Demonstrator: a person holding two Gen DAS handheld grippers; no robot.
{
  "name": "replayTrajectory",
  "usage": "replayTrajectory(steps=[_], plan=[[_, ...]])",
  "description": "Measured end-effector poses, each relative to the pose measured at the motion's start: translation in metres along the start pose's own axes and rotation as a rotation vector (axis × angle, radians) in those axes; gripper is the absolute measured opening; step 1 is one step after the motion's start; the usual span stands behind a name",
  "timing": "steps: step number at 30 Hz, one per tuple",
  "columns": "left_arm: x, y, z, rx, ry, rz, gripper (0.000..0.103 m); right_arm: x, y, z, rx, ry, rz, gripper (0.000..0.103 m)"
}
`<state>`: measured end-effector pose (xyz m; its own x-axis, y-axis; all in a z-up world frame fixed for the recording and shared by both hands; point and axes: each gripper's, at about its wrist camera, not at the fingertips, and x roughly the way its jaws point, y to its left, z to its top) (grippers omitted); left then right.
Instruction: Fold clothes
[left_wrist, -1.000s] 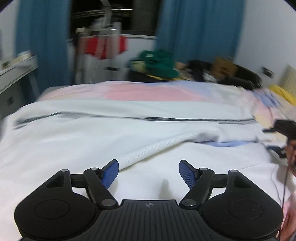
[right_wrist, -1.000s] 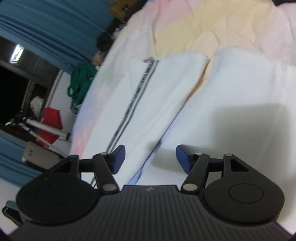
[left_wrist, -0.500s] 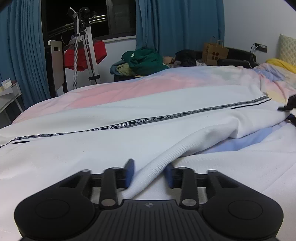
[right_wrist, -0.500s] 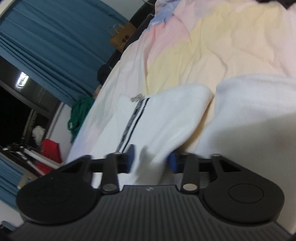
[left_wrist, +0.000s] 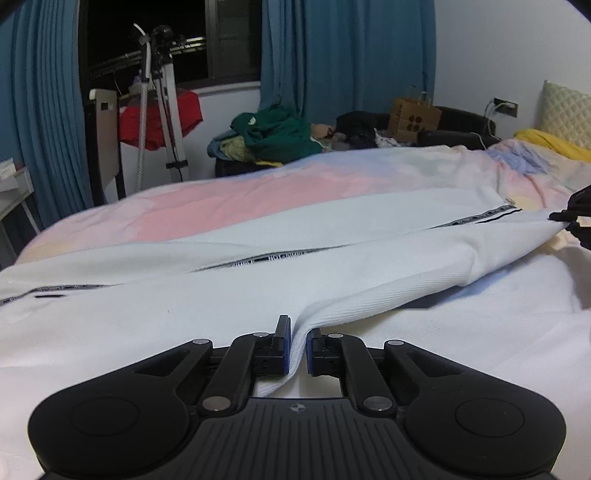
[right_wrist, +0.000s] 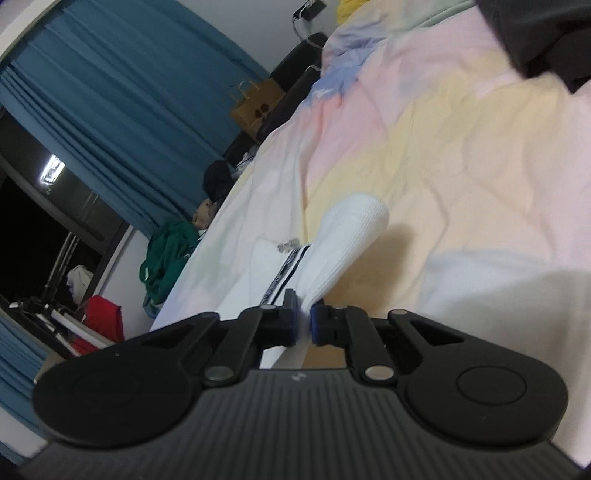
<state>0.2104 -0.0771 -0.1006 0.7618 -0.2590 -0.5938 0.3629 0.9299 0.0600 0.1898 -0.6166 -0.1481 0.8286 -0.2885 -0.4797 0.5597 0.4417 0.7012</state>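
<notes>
A white ribbed garment (left_wrist: 229, 306) with a black lettered tape stripe (left_wrist: 273, 256) lies spread across the bed. My left gripper (left_wrist: 297, 349) is shut on a raised fold of its near edge. In the right wrist view my right gripper (right_wrist: 303, 325) is shut on the other end of the white garment (right_wrist: 343, 240), whose rounded end sticks up past the fingers. The right gripper (left_wrist: 576, 218) also shows at the far right edge of the left wrist view, holding the cloth taut and lifted.
The bed has a pastel pink, yellow and blue cover (right_wrist: 443, 129). Behind it are blue curtains (left_wrist: 343, 55), a green clothes pile (left_wrist: 280, 136), a paper bag (left_wrist: 413, 118), a red cloth on a stand (left_wrist: 159, 118) and a pillow (left_wrist: 565, 114).
Both grippers went from open to shut on the white garment's edge. The pinched fold has been lifted slightly and pulled taut between them.
</notes>
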Motion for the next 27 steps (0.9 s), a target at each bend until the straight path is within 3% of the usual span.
replayTrajectory(steps=[4,10,12,19,21,25,27], plan=[[0.010,0.000,-0.012,-0.022,0.041,-0.010,0.010,0.004,-0.016,0.000,-0.010,0.017,-0.058,0.006],[0.005,0.010,-0.011,-0.094,0.041,-0.035,0.013,-0.003,0.002,-0.008,-0.152,0.003,-0.087,0.007],[-0.002,0.015,-0.010,-0.122,0.041,-0.047,0.014,-0.015,0.012,-0.010,-0.205,-0.009,-0.103,0.007],[-0.054,0.022,-0.006,-0.167,0.000,-0.061,0.025,-0.091,0.045,-0.019,-0.383,-0.007,-0.036,0.008],[-0.072,0.022,-0.008,-0.171,-0.011,-0.056,0.030,-0.108,0.051,-0.023,-0.427,0.023,-0.006,0.008],[-0.114,0.022,-0.016,-0.187,-0.040,-0.036,0.058,-0.142,0.060,-0.037,-0.494,0.094,0.061,0.008],[-0.136,0.025,-0.021,-0.204,-0.053,-0.016,0.067,-0.160,0.066,-0.043,-0.527,0.104,0.087,0.008]])
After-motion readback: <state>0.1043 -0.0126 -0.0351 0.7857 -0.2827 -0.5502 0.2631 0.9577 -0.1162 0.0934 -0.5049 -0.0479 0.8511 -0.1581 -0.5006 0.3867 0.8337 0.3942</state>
